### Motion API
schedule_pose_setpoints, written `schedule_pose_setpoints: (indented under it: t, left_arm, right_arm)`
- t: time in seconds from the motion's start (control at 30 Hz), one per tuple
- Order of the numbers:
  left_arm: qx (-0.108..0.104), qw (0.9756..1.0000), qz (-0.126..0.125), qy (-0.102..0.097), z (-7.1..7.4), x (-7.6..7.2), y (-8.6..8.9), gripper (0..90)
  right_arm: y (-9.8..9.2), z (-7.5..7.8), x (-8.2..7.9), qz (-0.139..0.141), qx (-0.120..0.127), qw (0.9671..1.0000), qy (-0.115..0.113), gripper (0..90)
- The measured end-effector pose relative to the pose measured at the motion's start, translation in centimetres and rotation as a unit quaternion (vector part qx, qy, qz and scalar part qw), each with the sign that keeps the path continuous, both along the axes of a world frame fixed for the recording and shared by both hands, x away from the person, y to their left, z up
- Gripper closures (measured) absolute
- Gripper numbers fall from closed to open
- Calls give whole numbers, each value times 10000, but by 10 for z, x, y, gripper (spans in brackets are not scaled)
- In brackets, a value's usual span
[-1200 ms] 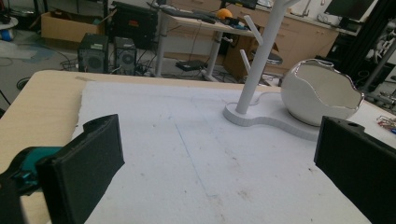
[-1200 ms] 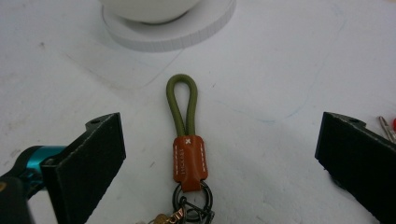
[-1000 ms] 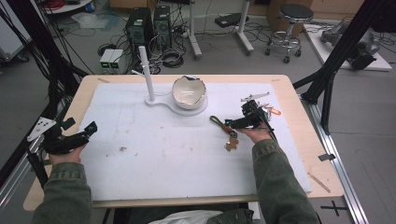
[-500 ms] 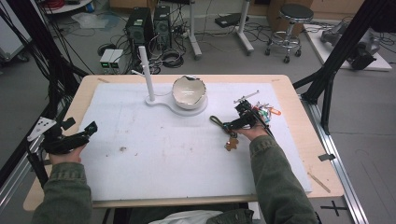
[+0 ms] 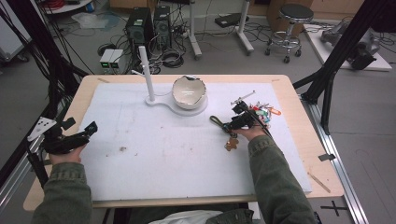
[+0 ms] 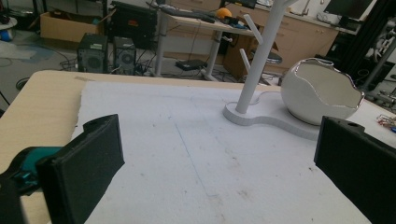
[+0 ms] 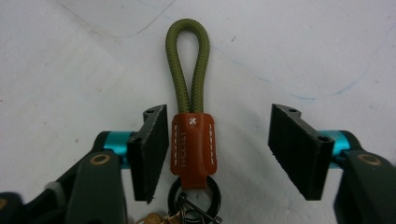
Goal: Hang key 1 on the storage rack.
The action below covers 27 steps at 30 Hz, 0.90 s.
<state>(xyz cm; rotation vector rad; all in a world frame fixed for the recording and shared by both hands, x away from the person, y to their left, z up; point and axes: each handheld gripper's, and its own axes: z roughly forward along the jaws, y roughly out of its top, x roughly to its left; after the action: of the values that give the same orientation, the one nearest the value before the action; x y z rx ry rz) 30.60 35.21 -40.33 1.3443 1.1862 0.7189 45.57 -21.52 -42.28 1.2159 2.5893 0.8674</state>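
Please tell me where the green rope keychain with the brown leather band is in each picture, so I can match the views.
High view: the keychain lies right of centre on the white mat, at the right gripper.
Left gripper view: not in it.
Right gripper view: centre, its leather band between the right gripper's jaws, nearer the left jaw; the jaws have just been closing.
Shared landmark: the white mat.

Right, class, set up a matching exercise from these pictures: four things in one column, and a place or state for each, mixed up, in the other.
Things:
1. rope loop
2. bowl
3. left tool
4. post

Places or states:
A. stands upright on the white base, left of the bowl
B. lies flat on the mat, its leather sleeve between the right tool's pads
C. jagged rim, sits on the white base
D. open, nothing between its pads

Pairs: 1-B, 2-C, 3-D, 4-A
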Motion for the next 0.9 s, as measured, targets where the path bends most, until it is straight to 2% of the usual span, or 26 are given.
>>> schedule_pose_setpoints:
  t: [0.1,0.2,0.23,0.3,0.4,0.43,0.57,0.67,0.83,0.9]
  left_arm:
    - [0,10000,-1,0,0,0,0,17]
    - [0,10000,1,-1,0,0,0,17]
    - [-8,10000,2,-5,0,0,0,17]
    - [1,10000,-3,0,0,0,0,17]
    - [7,10000,-9,5,0,0,0,17]
    - [4,10000,-6,2,0,0,0,17]
    - [-10,10000,-3,-3,0,0,0,17]
    - [-4,10000,-5,0,0,0,0,17]
    - [-3,10000,-3,2,0,0,0,17]
    - [-1,10000,-1,1,0,0,0,17]
  right_arm:
    - [1,-2,0,66,-8,9999,143,450]
    - [2,-3,0,128,-5,9998,149,482]
    - [4,-3,-1,185,-10,9996,207,536]
    - [5,-4,-2,219,-7,9995,237,545]
    - [7,-3,-3,330,8,9991,248,660]
    - [8,-2,-5,394,36,9988,283,724]
    - [9,-1,-5,393,19,9989,257,748]
    - [8,-1,-5,336,74,9989,325,764]
    - [9,-1,-6,346,84,9990,276,778]
    - [8,0,-6,299,120,9989,336,780]
